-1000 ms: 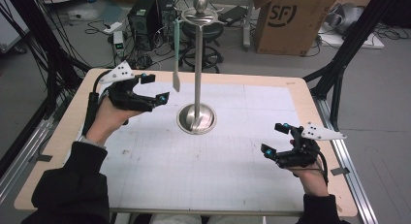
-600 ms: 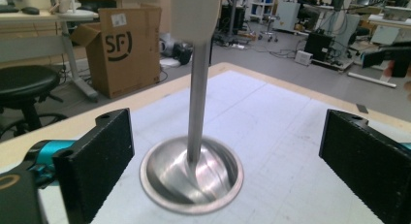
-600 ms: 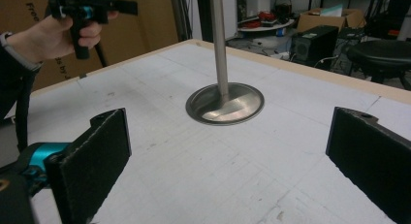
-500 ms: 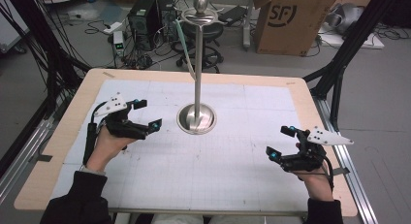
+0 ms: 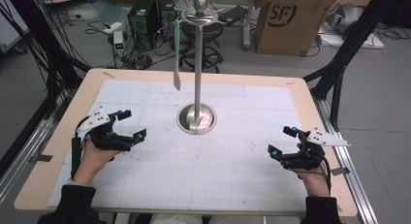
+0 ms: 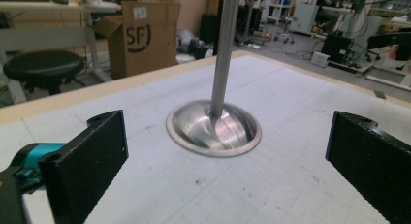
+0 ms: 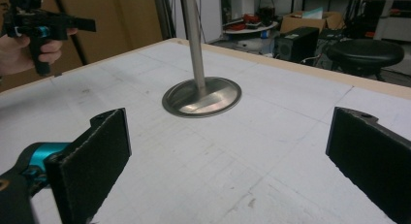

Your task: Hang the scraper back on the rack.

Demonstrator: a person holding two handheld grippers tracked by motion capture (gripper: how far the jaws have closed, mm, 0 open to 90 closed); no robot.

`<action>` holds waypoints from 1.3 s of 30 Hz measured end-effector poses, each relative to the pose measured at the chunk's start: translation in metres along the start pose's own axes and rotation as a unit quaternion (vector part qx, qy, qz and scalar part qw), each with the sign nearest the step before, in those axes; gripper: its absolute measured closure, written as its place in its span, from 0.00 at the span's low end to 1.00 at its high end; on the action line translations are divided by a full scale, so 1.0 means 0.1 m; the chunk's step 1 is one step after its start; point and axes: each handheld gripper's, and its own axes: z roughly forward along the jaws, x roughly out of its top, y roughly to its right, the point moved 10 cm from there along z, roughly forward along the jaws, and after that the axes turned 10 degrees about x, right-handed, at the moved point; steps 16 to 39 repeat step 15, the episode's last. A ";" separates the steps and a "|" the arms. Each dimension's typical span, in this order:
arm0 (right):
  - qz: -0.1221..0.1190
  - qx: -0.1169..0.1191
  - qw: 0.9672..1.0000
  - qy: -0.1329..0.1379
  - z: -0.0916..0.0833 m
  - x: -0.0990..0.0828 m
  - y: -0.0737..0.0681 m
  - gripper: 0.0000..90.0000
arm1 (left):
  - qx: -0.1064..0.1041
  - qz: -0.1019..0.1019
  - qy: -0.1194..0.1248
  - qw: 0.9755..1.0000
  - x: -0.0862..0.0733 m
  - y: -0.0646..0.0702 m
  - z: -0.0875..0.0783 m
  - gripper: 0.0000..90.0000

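The left gripper (image 6: 228, 161) is seen with its two black jaws spread wide, nothing held between them, low over the white mat (image 6: 291, 112) of the desk. Ahead, between the jaws, a steel stand (image 6: 214, 128) is set on the mat, its round base flat and its pole upright. Beyond the desk's far edge, a cardboard box (image 6: 141, 37) and a black stool (image 6: 42, 66) are seen.

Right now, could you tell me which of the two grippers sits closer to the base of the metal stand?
The left gripper: it lies just left of the stand's round base, while the right gripper rests farther off, near the table's right edge.
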 end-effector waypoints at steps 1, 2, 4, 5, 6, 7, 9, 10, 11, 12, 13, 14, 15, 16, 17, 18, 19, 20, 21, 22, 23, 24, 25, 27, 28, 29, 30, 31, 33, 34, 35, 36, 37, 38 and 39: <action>0.005 -0.003 1.000 0.001 0.00 -0.02 0.02 0.01 | 0.000 0.003 0.009 1.000 0.00 -0.01 -0.01 0.02; 0.009 -0.006 1.000 0.000 -0.01 -0.05 0.05 0.01 | 0.000 0.002 0.007 1.000 -0.02 -0.02 -0.02 0.02; 0.016 -0.013 1.000 0.001 -0.02 -0.10 0.11 0.01 | 0.003 0.001 0.000 1.000 -0.08 -0.05 -0.03 0.02; 0.018 -0.016 1.000 0.001 -0.02 -0.12 0.13 0.01 | 0.005 0.000 -0.003 1.000 -0.10 -0.05 -0.04 0.02; 0.022 -0.019 1.000 0.001 -0.02 -0.14 0.15 0.01 | 0.007 0.001 -0.007 1.000 -0.13 -0.06 -0.04 0.02; 0.026 -0.021 0.999 0.001 -0.03 -0.15 0.17 0.01 | 0.008 0.003 -0.013 1.000 -0.16 -0.07 -0.05 0.02; 0.029 -0.025 0.999 0.004 -0.03 -0.15 0.19 0.01 | 0.012 0.010 -0.020 1.000 -0.21 -0.07 -0.06 0.02; 0.028 -0.026 0.999 0.006 -0.02 -0.15 0.20 0.01 | 0.011 0.014 -0.022 1.000 -0.25 -0.07 -0.06 0.02; 0.027 -0.024 0.999 0.007 -0.02 -0.15 0.20 0.01 | 0.014 0.016 -0.029 0.999 -0.29 -0.08 -0.07 0.02; 0.027 -0.025 0.999 0.008 -0.01 -0.14 0.20 0.01 | 0.017 0.019 -0.040 0.999 -0.35 -0.09 -0.06 0.02; 0.028 -0.025 0.999 0.010 -0.01 -0.14 0.21 0.01 | 0.019 0.019 -0.051 0.998 -0.40 -0.09 -0.06 0.02; 0.028 -0.024 0.999 0.011 0.00 -0.14 0.21 0.01 | 0.022 0.020 -0.059 0.998 -0.44 -0.11 -0.06 0.02; 0.029 -0.022 0.999 0.011 0.00 -0.14 0.20 0.01 | 0.023 0.020 -0.062 0.998 -0.46 -0.11 -0.05 0.02; 0.029 -0.022 0.999 0.011 0.00 -0.14 0.20 0.01 | 0.023 0.020 -0.062 0.998 -0.46 -0.11 -0.05 0.02; 0.029 -0.022 0.999 0.011 0.00 -0.14 0.20 0.01 | 0.023 0.020 -0.062 0.998 -0.46 -0.11 -0.05 0.02; 0.029 -0.022 0.999 0.011 0.00 -0.14 0.20 0.01 | 0.023 0.020 -0.062 0.998 -0.46 -0.11 -0.05 0.02; 0.029 -0.022 0.999 0.011 0.00 -0.14 0.20 0.01 | 0.023 0.020 -0.062 0.998 -0.46 -0.11 -0.05 0.02; 0.029 -0.022 0.999 0.011 0.00 -0.14 0.20 0.01 | 0.023 0.020 -0.062 0.998 -0.46 -0.11 -0.05 0.02; 0.029 -0.022 0.999 0.011 0.00 -0.14 0.20 0.01 | 0.023 0.020 -0.062 0.998 -0.46 -0.11 -0.05 0.02; 0.029 -0.022 0.999 0.011 0.00 -0.14 0.20 0.01 | 0.023 0.020 -0.062 0.998 -0.46 -0.11 -0.05 0.02; 0.029 -0.022 0.999 0.011 0.00 -0.14 0.20 0.01 | 0.023 0.020 -0.062 0.998 -0.46 -0.11 -0.05 0.02; 0.029 -0.022 0.999 0.011 0.00 -0.14 0.20 0.01 | 0.023 0.020 -0.062 0.998 -0.46 -0.11 -0.05 0.02; 0.029 -0.022 0.999 0.011 0.00 -0.14 0.20 0.01 | 0.023 0.020 -0.062 0.998 -0.46 -0.11 -0.05 0.02; 0.029 -0.022 0.999 0.011 0.00 -0.14 0.20 0.01 | 0.023 0.020 -0.062 0.998 -0.46 -0.11 -0.05 0.02; 0.029 -0.022 0.999 0.011 0.00 -0.14 0.20 0.01 | 0.023 0.020 -0.062 0.998 -0.46 -0.11 -0.05 0.02; 0.029 -0.022 0.999 0.011 0.00 -0.14 0.20 0.01 | 0.023 0.020 -0.062 0.998 -0.46 -0.11 -0.05 0.02; 0.029 -0.022 0.999 0.011 0.00 -0.14 0.20 0.01 | 0.023 0.020 -0.062 0.998 -0.46 -0.11 -0.05 0.02; 0.029 -0.022 0.999 0.011 0.00 -0.14 0.20 0.01 | 0.023 0.020 -0.062 0.998 -0.46 -0.11 -0.05 0.02; 0.029 -0.022 0.999 0.011 0.00 -0.14 0.20 0.01 | 0.023 0.020 -0.062 0.998 -0.46 -0.11 -0.05 0.02; 0.029 -0.022 0.999 0.011 0.00 -0.14 0.20 0.01 | 0.023 0.020 -0.062 0.998 -0.46 -0.11 -0.05 0.02; 0.029 -0.022 0.999 0.011 0.00 -0.14 0.20 0.01 | 0.023 0.020 -0.062 0.998 -0.46 -0.11 -0.05 0.02; 0.029 -0.022 0.999 0.011 0.00 -0.14 0.20 0.01 | 0.023 0.020 -0.062 0.998 -0.46 -0.11 -0.05 0.02; 0.029 -0.022 0.999 0.011 0.00 -0.14 0.20 0.01 | 0.023 0.020 -0.062 0.998 -0.46 -0.11 -0.05 0.02; 0.029 -0.022 0.999 0.011 0.00 -0.14 0.20 0.01 | 0.023 0.020 -0.062 0.998 -0.46 -0.11 -0.05 0.02; 0.029 -0.022 0.999 0.011 0.00 -0.14 0.20 0.01 | 0.023 0.020 -0.062 0.998 -0.46 -0.11 -0.05 0.02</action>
